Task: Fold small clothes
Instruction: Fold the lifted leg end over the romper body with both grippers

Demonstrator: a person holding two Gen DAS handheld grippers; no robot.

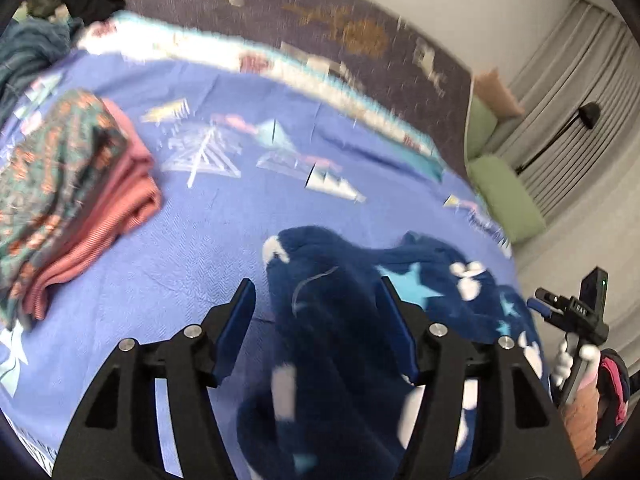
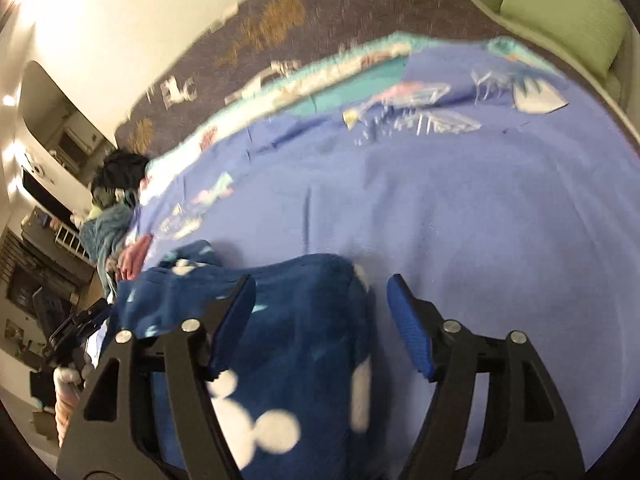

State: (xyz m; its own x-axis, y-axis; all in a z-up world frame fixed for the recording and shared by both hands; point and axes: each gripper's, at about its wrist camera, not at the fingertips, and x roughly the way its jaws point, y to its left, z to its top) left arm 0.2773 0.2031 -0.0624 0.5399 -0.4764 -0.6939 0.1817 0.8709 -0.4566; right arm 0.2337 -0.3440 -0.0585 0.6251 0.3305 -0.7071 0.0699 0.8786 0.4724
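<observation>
A small navy fleece garment (image 1: 332, 320) with light blue stars and white shapes lies crumpled on the blue bedspread (image 1: 208, 240). My left gripper (image 1: 316, 292) is open, its jaws wide on either side of the garment's raised fold. In the right wrist view the same garment (image 2: 296, 320) lies under my right gripper (image 2: 320, 292), which is open, with the cloth's right edge between the fingers. The right gripper also shows at the far right of the left wrist view (image 1: 568, 312).
A stack of folded clothes (image 1: 72, 192), patterned teal on top of pink, sits at the left of the bed. Unfolded dark and teal clothes (image 1: 60, 4) lie at the far left corner. Green pillows (image 1: 508, 196) and a dark patterned blanket (image 1: 320, 12) lie beyond.
</observation>
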